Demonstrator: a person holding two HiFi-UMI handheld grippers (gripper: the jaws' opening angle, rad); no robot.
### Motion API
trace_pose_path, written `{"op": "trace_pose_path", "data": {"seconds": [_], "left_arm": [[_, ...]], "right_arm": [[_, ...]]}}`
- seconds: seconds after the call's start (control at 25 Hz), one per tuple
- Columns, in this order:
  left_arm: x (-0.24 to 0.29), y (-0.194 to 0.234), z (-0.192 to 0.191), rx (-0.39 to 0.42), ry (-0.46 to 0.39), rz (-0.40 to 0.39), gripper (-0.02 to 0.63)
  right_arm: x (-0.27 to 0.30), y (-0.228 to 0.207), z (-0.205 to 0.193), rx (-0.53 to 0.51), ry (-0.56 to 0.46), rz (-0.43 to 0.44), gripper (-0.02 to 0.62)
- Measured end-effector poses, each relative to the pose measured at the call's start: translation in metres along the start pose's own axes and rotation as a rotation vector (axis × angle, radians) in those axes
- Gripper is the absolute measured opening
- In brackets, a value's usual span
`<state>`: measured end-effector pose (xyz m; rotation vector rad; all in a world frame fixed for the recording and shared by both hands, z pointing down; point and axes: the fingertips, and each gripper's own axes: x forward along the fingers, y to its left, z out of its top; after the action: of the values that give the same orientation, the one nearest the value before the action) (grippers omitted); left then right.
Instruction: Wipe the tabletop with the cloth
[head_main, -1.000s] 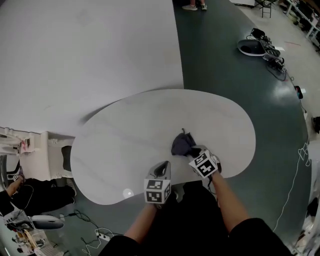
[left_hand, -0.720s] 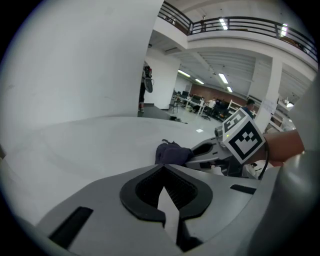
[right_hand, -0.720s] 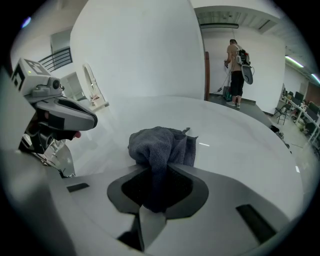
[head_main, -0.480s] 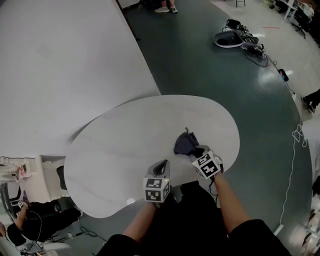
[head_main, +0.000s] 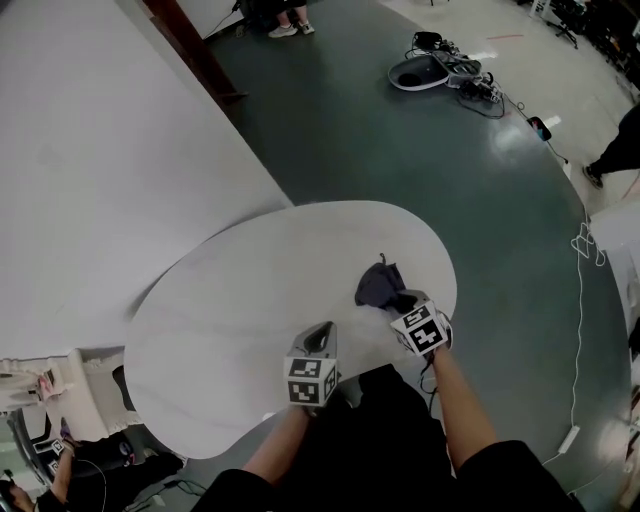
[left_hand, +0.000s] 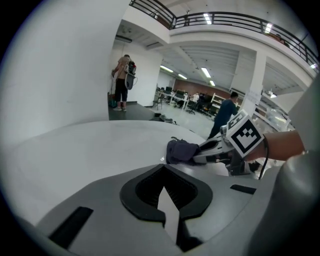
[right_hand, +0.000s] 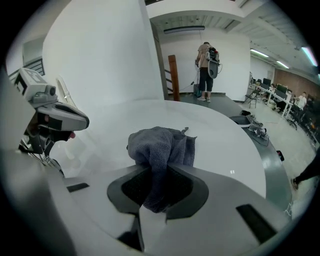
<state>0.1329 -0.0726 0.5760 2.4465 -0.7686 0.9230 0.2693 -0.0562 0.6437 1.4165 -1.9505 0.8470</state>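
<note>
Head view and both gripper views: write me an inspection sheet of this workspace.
Surface: white rounded tabletop, bare apart from the cloth.
Job's things: dark grey cloth, bunched, towards the table's right side.
Clutter: nothing seen on the table.
Grippers: right gripper shut on the cloth; left gripper shut, empty, by the near edge.
Cables: white cable on the floor at right; cable tangle farther off.
Surroundings: white wall, dark green floor, person standing far off.

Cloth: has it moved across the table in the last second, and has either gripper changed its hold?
The cloth, clamped in the right gripper, seems to have slid a little toward the right end of the table; the head camera also swung. Nothing was grabbed or released. The left gripper stays shut and empty by the near edge.
</note>
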Motion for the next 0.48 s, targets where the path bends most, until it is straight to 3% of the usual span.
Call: {"op": "trace_pose_path", "data": {"seconds": [0.24, 0.48], "left_arm": [[0.009, -0.011, 0.005, 0.041, 0.014, -0.036, 0.006], [0.003, -0.001, 0.008, 0.03, 0.013, -0.004, 0.006]], "right_arm": [[-0.016, -0.046, -0.014, 0.083, -0.014, -0.077, 0.057], [-0.034, -0.093, -0.024, 0.151, -0.011, -0.146, 0.057]]}}
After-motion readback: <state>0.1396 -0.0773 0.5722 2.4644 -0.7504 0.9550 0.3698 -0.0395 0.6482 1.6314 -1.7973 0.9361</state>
